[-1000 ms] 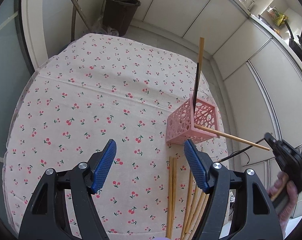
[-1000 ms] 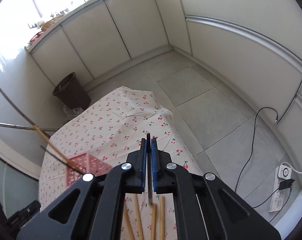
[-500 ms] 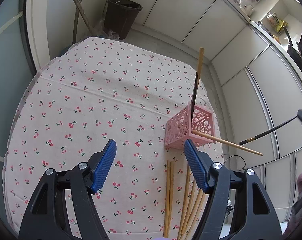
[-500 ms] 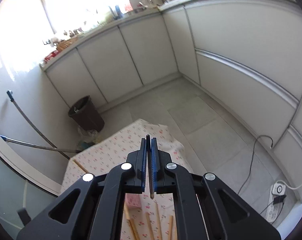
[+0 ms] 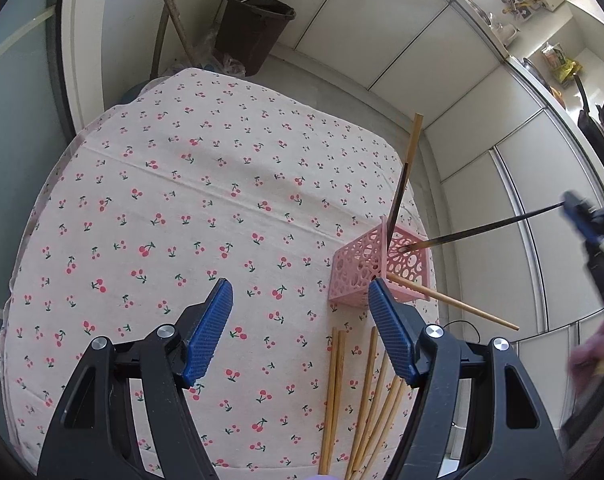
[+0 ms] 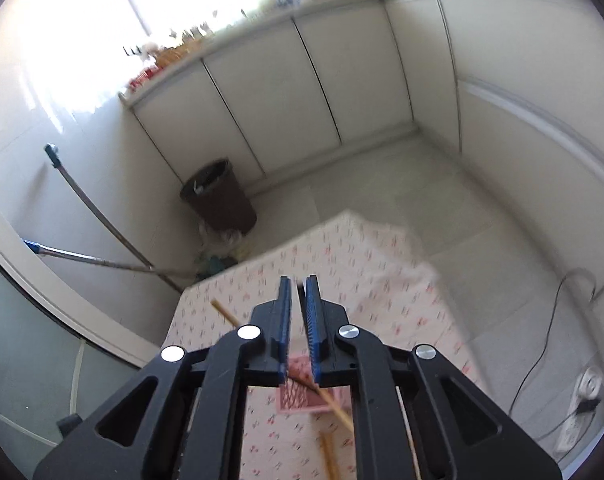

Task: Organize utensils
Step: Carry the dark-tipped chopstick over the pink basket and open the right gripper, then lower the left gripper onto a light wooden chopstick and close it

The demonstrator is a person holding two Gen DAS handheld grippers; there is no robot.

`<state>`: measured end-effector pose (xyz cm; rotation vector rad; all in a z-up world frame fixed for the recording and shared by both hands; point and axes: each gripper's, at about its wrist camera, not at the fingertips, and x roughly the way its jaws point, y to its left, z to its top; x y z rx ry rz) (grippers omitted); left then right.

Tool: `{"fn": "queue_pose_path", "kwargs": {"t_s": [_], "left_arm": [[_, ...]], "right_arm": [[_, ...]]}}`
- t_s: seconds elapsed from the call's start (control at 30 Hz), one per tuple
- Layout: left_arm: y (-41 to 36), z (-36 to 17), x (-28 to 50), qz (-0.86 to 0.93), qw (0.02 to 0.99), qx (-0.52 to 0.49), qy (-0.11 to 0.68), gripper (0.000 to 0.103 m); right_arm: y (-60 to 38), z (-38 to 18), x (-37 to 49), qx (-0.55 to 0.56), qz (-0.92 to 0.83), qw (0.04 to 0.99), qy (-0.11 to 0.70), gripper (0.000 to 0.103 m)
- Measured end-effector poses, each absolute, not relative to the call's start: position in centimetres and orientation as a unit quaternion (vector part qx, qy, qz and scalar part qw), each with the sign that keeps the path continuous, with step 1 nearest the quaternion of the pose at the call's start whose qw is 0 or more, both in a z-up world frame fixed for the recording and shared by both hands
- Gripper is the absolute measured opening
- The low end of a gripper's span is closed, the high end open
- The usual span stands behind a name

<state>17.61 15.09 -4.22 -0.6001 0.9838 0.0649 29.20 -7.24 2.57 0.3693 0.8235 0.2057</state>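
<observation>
Right gripper (image 6: 298, 300) jaws opening around dark thin chopstick (image 5: 482, 230); tip barely inside pink perforated plastic basket (image 5: 378, 268) ahead, might flip out.

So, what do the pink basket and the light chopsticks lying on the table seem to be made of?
The pink basket looks like moulded plastic: even matte colour, thin walls pierced by round holes. The light chopsticks look like bamboo or wood: pale tan, unpainted, dull surface. The pictures do not show which.
</observation>
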Motion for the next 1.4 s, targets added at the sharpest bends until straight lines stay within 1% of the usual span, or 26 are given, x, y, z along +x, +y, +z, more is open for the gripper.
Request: {"fn": "queue_pose_path", "kwargs": {"t_s": [0.03, 0.07, 0.13, 0.17, 0.2, 0.23, 0.27, 0.33, 0.4, 0.5, 0.53, 0.73, 0.8, 0.93, 1.0, 1.03, 1.1, 1.2, 1.27, 1.33, 1.4], "left_arm": [[15.2, -4.0, 17.5, 0.03, 0.84, -0.285, 0.461, 0.067], [15.2, -3.7, 17.4, 0.03, 0.843, -0.283, 0.457, 0.067], [14.9, -2.9, 17.1, 0.034, 0.854, -0.27, 0.442, 0.067], [14.7, -2.4, 16.9, 0.038, 0.861, -0.263, 0.433, 0.067], [14.4, -2.0, 16.6, 0.041, 0.867, -0.257, 0.424, 0.067], [14.0, -1.4, 16.4, 0.043, 0.875, -0.248, 0.414, 0.07], [13.5, -0.7, 16.0, 0.045, 0.882, -0.237, 0.404, 0.071], [12.4, 0.5, 15.3, 0.051, 0.898, -0.212, 0.381, 0.077], [11.4, 1.4, 14.6, 0.056, 0.909, -0.192, 0.365, 0.081], [9.7, 2.1, 13.8, 0.063, 0.919, -0.16, 0.354, 0.084], [9.1, 2.3, 13.5, 0.067, 0.923, -0.149, 0.35, 0.086], [6.3, 1.6, 12.3, 0.078, 0.929, -0.098, 0.348, 0.095], [5.5, 0.8, 12.1, 0.073, 0.926, -0.091, 0.358, 0.096], [4.1, -1.6, 12.7, 0.07, 0.912, -0.076, 0.396, 0.096], [3.6, -3.2, 13.7, 0.057, 0.895, -0.068, 0.438, 0.096], [3.3, -4.6, 14.6, 0.042, 0.877, -0.066, 0.474, 0.096], [3.0, -6.5, 15.5, 0.031, 0.854, -0.072, 0.514, 0.096], [2.9, -10.1, 17.3, 0.041, 0.803, -0.087, 0.588, 0.096], [3.2, -12.1, 18.3, 0.046, 0.778, -0.119, 0.615, 0.096], [3.4, -13.0, 18.9, 0.058, 0.768, -0.137, 0.623, 0.095], [3.3, -13.4, 19.6, 0.069, 0.764, -0.142, 0.626, 0.095]], "right_arm": [[-7.1, 1.7, 29.1, 0.182, 0.102, 0.891, 0.403, 0.021], [-6.8, 1.2, 28.5, 0.177, 0.105, 0.893, 0.4, 0.023], [-6.6, 1.3, 27.2, 0.165, 0.104, 0.902, 0.384, 0.035], [-6.5, 1.6, 26.5, 0.154, 0.1, 0.909, 0.375, 0.037], [-6.4, 1.8, 25.7, 0.146, 0.098, 0.913, 0.367, 0.043], [-6.4, 2.1, 24.8, 0.136, 0.095, 0.919, 0.357, 0.053], [-6.4, 2.4, 23.5, 0.118, 0.085, 0.928, 0.343, 0.057], [-6.4, 2.8, 21.6, 0.081, 0.062, 0.941, 0.323, 0.066], [-6.0, 2.4, 19.9, 0.039, 0.037, 0.948, 0.313, 0.068], [-6.1, 1.3, 18.5, 0.014, 0.017, 0.95, 0.311, 0.069], [-6.4, 1.0, 18.0, 0.009, 0.01, 0.95, 0.311, 0.072], [-8.5, -1.6, 16.2, 0.007, -0.017, 0.946, 0.322, 0.083], [-9.7, -2.8, 15.3, 0.01, -0.027, 0.943, 0.331, 0.086], [-11.8, -4.4, 14.2, 0.021, -0.038, 0.938, 0.343, 0.096], [-13.2, -5.4, 13.7, 0.022, -0.046, 0.935, 0.351, 0.096], [-13.8, -5.9, 13.6, 0.02, -0.049, 0.932, 0.357, 0.096], [-15.1, -7.4, 13.7, 0.021, -0.054, 0.92, 0.387, 0.096], [-17.4, -9.3, 14.4, 0.07, -0.047, 0.89, 0.447, 0.096], [-18.6, -10.3, 15.0, 0.122, -0.027, 0.865, 0.487, 0.096], [-19.4, -11.1, 15.2, 0.175, -0.009, 0.843, 0.509, 0.096], [-19.6, -11.6, 15.4, 0.195, 0.001, 0.831, 0.521, 0.096]]}}
